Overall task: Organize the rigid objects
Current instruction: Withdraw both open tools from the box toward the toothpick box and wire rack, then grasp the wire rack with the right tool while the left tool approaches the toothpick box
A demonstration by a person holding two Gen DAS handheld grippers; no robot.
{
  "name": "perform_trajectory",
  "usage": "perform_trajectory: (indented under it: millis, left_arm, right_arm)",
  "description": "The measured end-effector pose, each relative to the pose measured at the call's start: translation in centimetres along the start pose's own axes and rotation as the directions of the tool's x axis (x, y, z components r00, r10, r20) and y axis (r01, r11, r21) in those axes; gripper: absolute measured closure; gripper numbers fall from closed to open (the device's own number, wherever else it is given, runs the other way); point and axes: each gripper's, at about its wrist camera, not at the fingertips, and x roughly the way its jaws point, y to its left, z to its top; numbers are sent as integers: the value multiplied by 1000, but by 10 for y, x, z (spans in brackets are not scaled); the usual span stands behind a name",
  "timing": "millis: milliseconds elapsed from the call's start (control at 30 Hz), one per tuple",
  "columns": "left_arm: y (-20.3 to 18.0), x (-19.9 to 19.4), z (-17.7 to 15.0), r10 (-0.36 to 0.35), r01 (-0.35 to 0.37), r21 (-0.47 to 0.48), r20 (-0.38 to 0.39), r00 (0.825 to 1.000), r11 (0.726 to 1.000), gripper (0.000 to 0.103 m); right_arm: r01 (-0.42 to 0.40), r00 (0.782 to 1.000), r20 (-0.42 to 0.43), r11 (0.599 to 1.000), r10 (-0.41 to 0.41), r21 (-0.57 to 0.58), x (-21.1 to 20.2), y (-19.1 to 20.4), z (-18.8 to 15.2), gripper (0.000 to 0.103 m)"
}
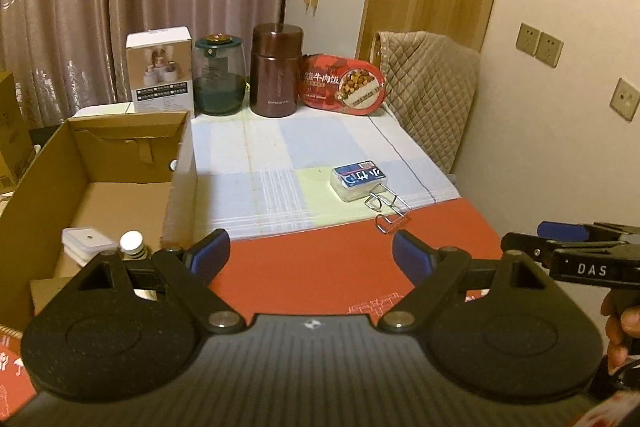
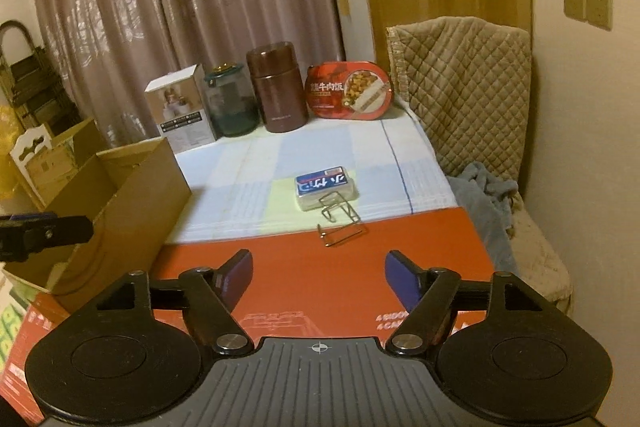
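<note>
Both grippers, left gripper [image 1: 310,257] and right gripper [image 2: 319,277], hover spread and empty over a red board [image 1: 320,267]. Ahead, a small box [image 2: 326,191] touches what looks like a wire clip [image 2: 340,223].

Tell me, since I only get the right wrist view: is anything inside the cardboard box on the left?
Observer: Yes. The left wrist view looks into the box, and a flat white container lies on its floor.
Operator: Anything else in there?
Observer: A small white-capped bottle stands right beside the container.
Operator: Is a person in sight anywhere?
Observer: Only a hand, at that view's right edge, behind the right gripper.
</note>
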Motion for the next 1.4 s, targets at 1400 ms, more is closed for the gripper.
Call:
perform_trajectory:
  millis: [1400]
  left_arm:
    - [-9, 213, -6, 26, -27, -10, -124, 992, 1000, 17]
  right_arm:
    - [-114, 992, -91, 942, 89, -316, 248, -36, -5, 52]
